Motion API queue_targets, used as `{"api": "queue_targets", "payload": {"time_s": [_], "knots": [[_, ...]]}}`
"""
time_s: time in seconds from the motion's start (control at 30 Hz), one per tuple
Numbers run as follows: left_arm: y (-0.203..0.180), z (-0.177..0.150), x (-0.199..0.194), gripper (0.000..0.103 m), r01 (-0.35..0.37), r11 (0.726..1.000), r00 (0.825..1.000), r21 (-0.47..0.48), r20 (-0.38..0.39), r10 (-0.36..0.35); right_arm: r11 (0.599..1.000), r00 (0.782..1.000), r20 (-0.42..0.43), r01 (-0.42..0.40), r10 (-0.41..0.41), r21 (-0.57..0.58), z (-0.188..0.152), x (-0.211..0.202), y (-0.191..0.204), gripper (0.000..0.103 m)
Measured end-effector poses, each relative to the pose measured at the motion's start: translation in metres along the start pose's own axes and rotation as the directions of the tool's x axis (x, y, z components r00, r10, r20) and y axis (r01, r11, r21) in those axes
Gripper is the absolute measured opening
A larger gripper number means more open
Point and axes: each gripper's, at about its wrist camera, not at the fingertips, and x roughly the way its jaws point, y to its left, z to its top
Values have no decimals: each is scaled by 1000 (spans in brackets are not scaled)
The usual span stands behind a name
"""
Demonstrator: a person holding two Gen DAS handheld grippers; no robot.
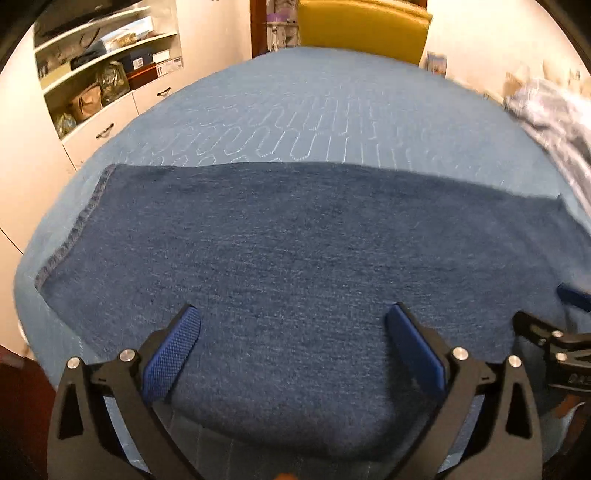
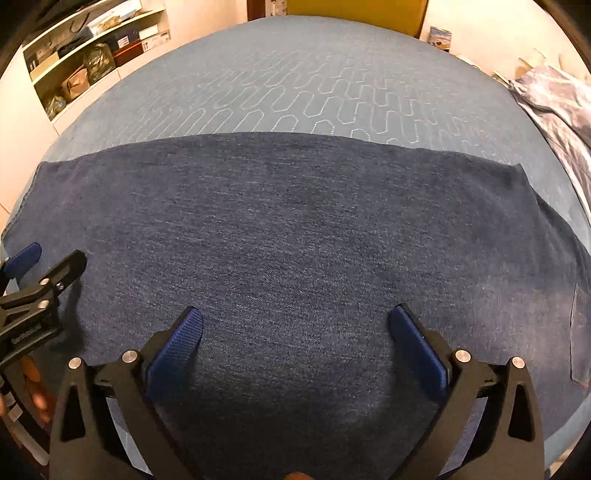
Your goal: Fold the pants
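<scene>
On the blue quilt (image 1: 295, 96) the pants (image 1: 295, 240) lie flat as one long dark denim band, and I take them as my landmark. Their long axis runs side to side across both wrist views, so it sits square to the way my jaws point. I see a stitched hem at the pants' left end in the left view, and what looks like a pocket near their right end in the right view.

My left gripper (image 1: 293, 314) hangs over the near edge of the pants, jaws spread wide, nothing between the pads but cloth lying below them. My right gripper (image 2: 295, 314) is the same: jaws spread wide over the near edge, pinching nothing. The two sit side by side, the left nearer the hem end, the right nearer the pocket end.

I judge one lengthwise fold is done, since the band looks doubled. The next fold likely brings one end across to the other, so each hand must shift outward along the pants. Beyond them stands a yellow chair (image 1: 364, 27).
</scene>
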Motion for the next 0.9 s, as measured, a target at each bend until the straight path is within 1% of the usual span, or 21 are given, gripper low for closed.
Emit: {"api": "queue_targets", "payload": {"time_s": [0.1, 0.17, 0.23, 0.27, 0.3, 0.33, 0.37, 0.4, 0.43, 0.47, 0.5, 0.53, 0.6, 0.67, 0.7, 0.73, 0.77, 0.8, 0.83, 0.87, 0.9], "knots": [[-7, -3, 3, 102, -37, 999, 999, 36, 11, 37, 1000, 1000, 18, -6, 6, 2, -8, -4, -5, 99], [-7, -1, 3, 102, -36, 999, 999, 17, -9, 36, 1000, 1000, 23, -5, 5, 4, -15, -6, -5, 99], [-9, 4, 3, 102, -42, 999, 999, 21, -16, 42, 1000, 1000, 23, -4, 3, 3, -17, -7, -5, 99], [-11, 5, -1, 95, -45, 999, 999, 23, -3, 45, 1000, 1000, 23, -6, 6, 6, -17, -6, -5, 99], [-15, 5, -5, 87, -33, 999, 999, 32, 14, 32, 1000, 1000, 22, -8, 8, 6, -13, -5, -1, 99], [-20, 5, -9, 87, -15, 999, 999, 51, 32, 13, 1000, 1000, 22, -9, 9, 3, -11, -4, -4, 99], [-30, 3, -14, 87, 5, 995, 999, 96, 47, -10, 1000, 1000, 21, -12, 12, 1, -10, -4, -4, 99], [-37, 1, -15, 87, 10, 990, 999, 139, 51, -17, 1000, 1000, 20, -16, 16, 2, -9, -6, -9, 99], [-43, -2, -13, 87, 0, 984, 999, 179, 48, -9, 1000, 1000, 20, -19, 19, 3, -9, -6, -8, 99], [-42, -4, -8, 87, -10, 980, 999, 198, 39, 3, 1000, 1000, 21, -18, 17, 2, -7, -6, -13, 99], [-36, -3, -6, 88, -1, 982, 999, 187, 35, -6, 1000, 1000, 22, -16, 16, 2, -7, -7, -14, 99], [-22, 0, -4, 88, 3, 989, 999, 149, 34, -8, 1000, 1000, 25, -16, 16, 2, -7, -7, -15, 99], [5, 4, 0, 89, -42, 994, 999, 101, 36, 38, 1000, 999, 32, -18, 18, -3, -6, -5, -12, 99], [36, 8, 2, 89, -58, 997, 998, 60, 38, 56, 1000, 999, 36, -22, 22, -4, -9, -6, -14, 99], [48, 9, 2, 89, -86, 995, 996, 51, 42, 84, 1000, 999, 34, -21, 21, -4, -8, -6, -14, 99], [61, 12, 1, 89, -134, 990, 990, 45, 53, 131, 1000, 999, 31, -19, 19, -7, -8, -7, -14, 99], [76, 14, -3, 89, -208, 978, 976, 32, 66, 205, 1000, 999, 29, -17, 17, -10, -7, -7, -14, 99], [92, 16, -7, 88, -264, 964, 962, 4, 76, 263, 1000, 1000, 27, -16, 17, -13, -6, -8, -14, 99], [109, 16, -13, 88, -303, 952, 948, -45, 83, 306, 1000, 1000, 23, -17, 17, -16, -5, -7, -13, 99], [135, 15, -24, 86, -326, 935, 938, -142, 76, 339, 1000, 1000, 20, -16, 17, -17, -5, -7, -13, 99], [157, 11, -34, 83, -304, 923, 942, -237, 68, 328, 1000, 1000, 18, -15, 16, -17, -4, -7, -13, 99]]}}
